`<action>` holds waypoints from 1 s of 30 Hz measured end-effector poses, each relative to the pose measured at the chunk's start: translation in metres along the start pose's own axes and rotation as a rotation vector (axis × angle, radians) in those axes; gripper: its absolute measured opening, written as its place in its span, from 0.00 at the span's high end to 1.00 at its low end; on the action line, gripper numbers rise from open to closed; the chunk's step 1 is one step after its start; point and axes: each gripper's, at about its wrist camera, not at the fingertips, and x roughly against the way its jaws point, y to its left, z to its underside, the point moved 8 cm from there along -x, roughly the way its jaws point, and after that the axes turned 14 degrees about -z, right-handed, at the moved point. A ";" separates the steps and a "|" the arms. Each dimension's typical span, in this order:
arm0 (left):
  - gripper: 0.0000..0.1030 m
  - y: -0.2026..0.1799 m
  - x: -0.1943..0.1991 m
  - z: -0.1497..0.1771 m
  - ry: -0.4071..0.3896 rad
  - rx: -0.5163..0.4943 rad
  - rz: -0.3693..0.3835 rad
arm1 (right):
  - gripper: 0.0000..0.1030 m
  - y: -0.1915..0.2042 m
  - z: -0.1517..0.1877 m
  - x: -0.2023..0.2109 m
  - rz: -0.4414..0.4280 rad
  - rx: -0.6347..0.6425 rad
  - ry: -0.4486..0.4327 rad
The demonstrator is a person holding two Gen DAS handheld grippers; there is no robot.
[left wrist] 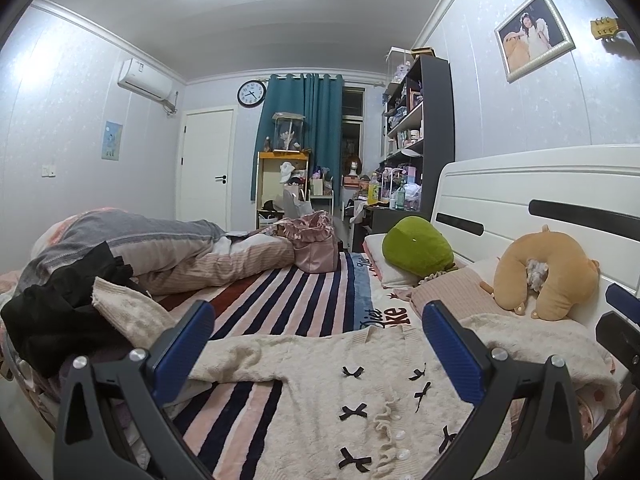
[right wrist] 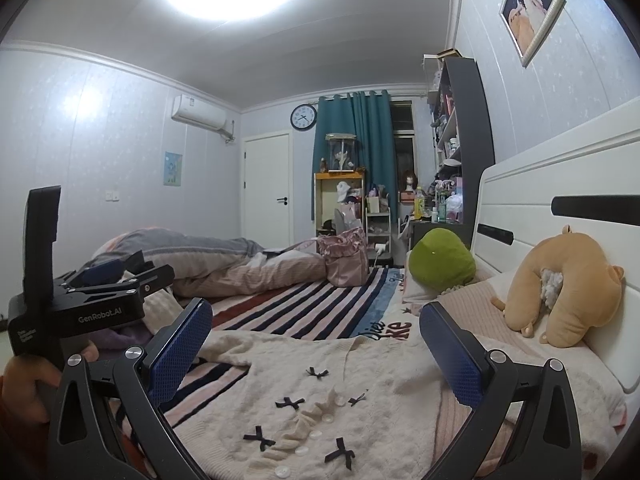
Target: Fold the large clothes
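Note:
A cream knit cardigan (left wrist: 360, 392) with small black bows and white buttons lies spread on the striped bed cover; it also shows in the right wrist view (right wrist: 320, 392). One sleeve (left wrist: 132, 312) reaches left toward a black garment (left wrist: 60, 320). My left gripper (left wrist: 318, 320) is open and empty, hovering over the cardigan's upper edge. My right gripper (right wrist: 316, 320) is open and empty above the cardigan's chest. The left gripper's body shows at the left of the right wrist view (right wrist: 100, 284), held in a hand.
A striped blanket (left wrist: 288, 296) covers the bed. A rolled duvet (left wrist: 180, 256) and pink bag (left wrist: 316, 248) lie at the far end. A green plush (left wrist: 416, 248) and tan neck pillow (left wrist: 548, 276) rest by the white headboard (left wrist: 540, 200).

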 end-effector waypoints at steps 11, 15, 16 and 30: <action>0.01 0.021 -0.036 0.012 0.046 -0.045 -0.062 | 0.00 -0.002 0.011 -0.016 0.003 -0.019 0.018; 0.00 0.052 -0.069 0.020 0.041 -0.105 -0.142 | 0.00 -0.010 0.028 -0.039 -0.042 -0.052 0.035; 0.00 0.064 -0.078 0.021 0.047 -0.107 -0.168 | 0.00 -0.014 0.035 -0.046 -0.043 -0.056 0.041; 0.35 0.263 -0.235 0.055 0.325 0.047 -0.311 | 0.00 -0.051 0.086 -0.103 0.056 -0.060 0.193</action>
